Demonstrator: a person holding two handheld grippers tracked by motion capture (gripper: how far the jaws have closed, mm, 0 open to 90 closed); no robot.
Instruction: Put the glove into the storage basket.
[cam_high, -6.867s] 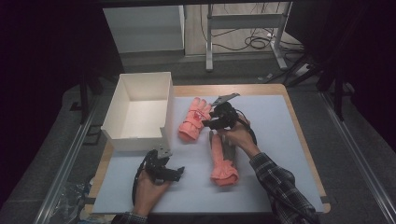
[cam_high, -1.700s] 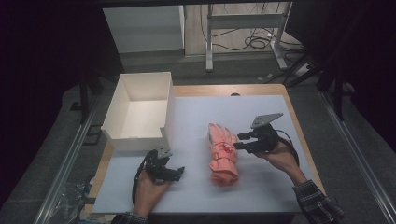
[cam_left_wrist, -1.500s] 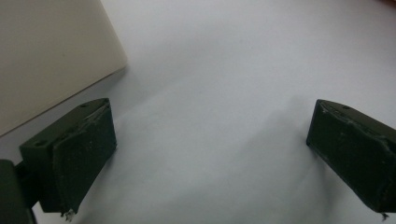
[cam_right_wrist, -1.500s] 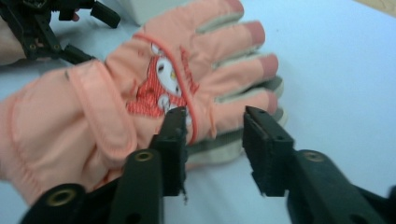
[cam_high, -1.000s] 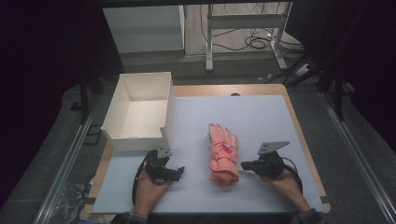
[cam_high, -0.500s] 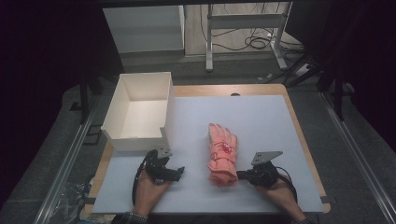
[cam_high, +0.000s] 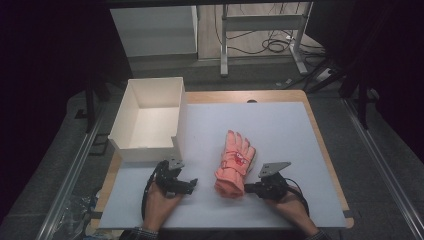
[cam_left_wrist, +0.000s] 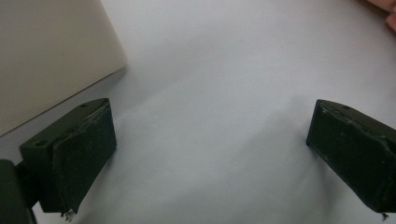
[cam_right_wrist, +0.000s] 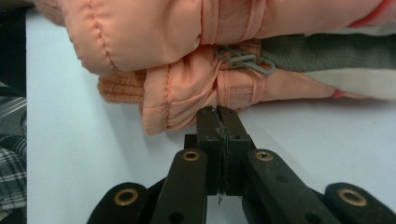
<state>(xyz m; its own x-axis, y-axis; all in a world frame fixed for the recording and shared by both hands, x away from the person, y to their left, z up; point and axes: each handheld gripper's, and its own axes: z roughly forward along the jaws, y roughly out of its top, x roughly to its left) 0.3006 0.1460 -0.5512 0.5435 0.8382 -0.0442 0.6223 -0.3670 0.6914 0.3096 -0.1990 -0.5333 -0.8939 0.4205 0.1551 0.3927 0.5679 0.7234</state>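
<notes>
Near edge: we hold the left gripper (cam_high: 192, 181) jaws wide, nothing between them, on the white mat (cam_high: 280, 120) | we hold the right gripper (cam_high: 246, 187) pressed closed and empty, tips at the cuff of the stacked orange gloves (cam_high: 234, 163) | gloves mid-mat | far left: white box (cam_high: 148, 148).

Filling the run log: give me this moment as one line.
left gripper: open, on mat | right gripper: shut, tips at cuff of stacked gloves | box: empty
</notes>
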